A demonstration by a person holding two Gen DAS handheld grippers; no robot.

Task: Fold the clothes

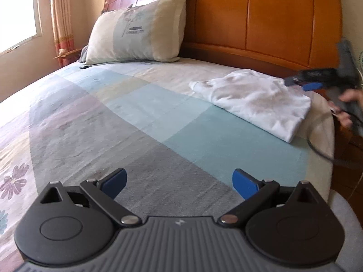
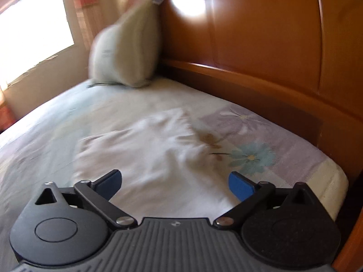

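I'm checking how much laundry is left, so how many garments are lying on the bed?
1. A folded white garment lies on the bedsheet near the wooden headboard, just ahead of the right gripper. Others may lie out of view.

Beyond the jaws, a patchwork floral bedsheet [image 1: 140, 117] covers the bed. A pale rectangular pillow [image 1: 138, 29] leans on the curved orange wooden headboard [image 1: 272, 18]. Far left: striped curtain [image 1: 61, 18], bright window [image 1: 15, 11].

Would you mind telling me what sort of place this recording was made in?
Most likely a home bedroom: a bed with a patchwork sheet, a pillow against a wooden headboard, and a curtained window.
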